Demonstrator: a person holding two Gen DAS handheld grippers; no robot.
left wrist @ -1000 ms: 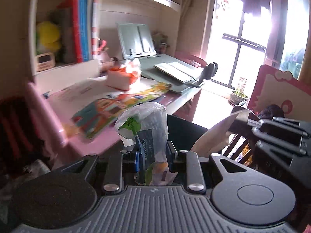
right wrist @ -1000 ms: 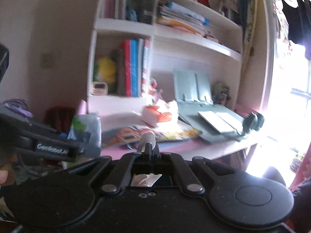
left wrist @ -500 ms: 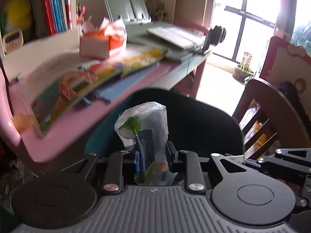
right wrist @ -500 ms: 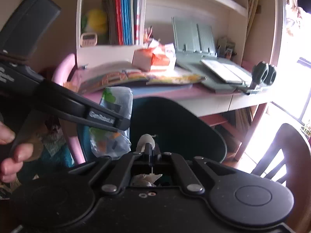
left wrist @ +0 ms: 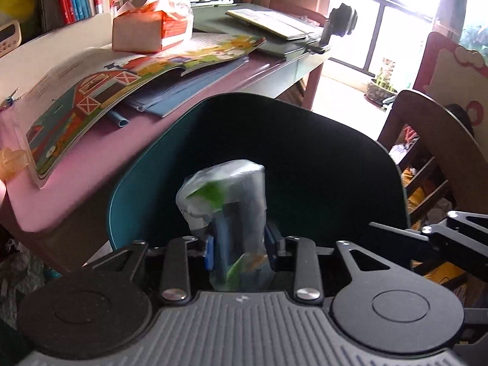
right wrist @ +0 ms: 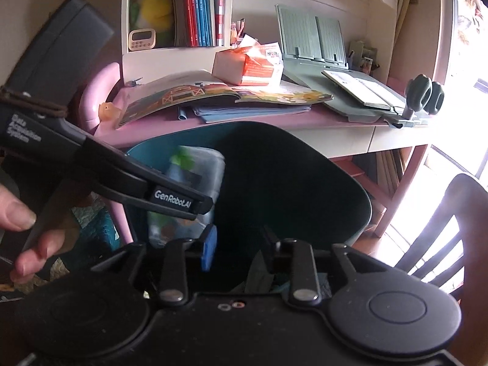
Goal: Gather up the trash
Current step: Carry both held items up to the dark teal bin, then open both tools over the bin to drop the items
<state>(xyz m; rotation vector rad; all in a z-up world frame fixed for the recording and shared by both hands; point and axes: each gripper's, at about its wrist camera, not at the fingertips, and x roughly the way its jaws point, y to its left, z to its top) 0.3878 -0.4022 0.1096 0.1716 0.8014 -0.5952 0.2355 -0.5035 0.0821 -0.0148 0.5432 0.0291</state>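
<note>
A dark teal bin (left wrist: 137, 164) stands open below both grippers, against the pink desk. My left gripper (left wrist: 239, 244) hangs over its mouth, and its jaws are opening. A clear plastic wrapper (left wrist: 225, 195) with green and blue print stands blurred between the blue pads, slipping loose. The right wrist view shows the same wrapper (right wrist: 198, 167) behind the left gripper (right wrist: 195, 204), above the bin (right wrist: 363, 195). My right gripper (right wrist: 238, 244) is over the bin too; its jaws are opening with nothing between them. A pale crumpled scrap (right wrist: 259, 274) lies low beneath them.
The pink desk (left wrist: 91, 167) carries an open picture book (left wrist: 122, 82), an orange tissue box (left wrist: 149, 30) and a green book stand (right wrist: 311, 36). A wooden chair (left wrist: 427, 140) stands right of the bin. A person's hand (right wrist: 18, 213) holds the left gripper.
Both grippers sank toward the bin. The right jaws opened and the white scrap they pinched is gone from between them. The left jaws widened around the wrapper.
</note>
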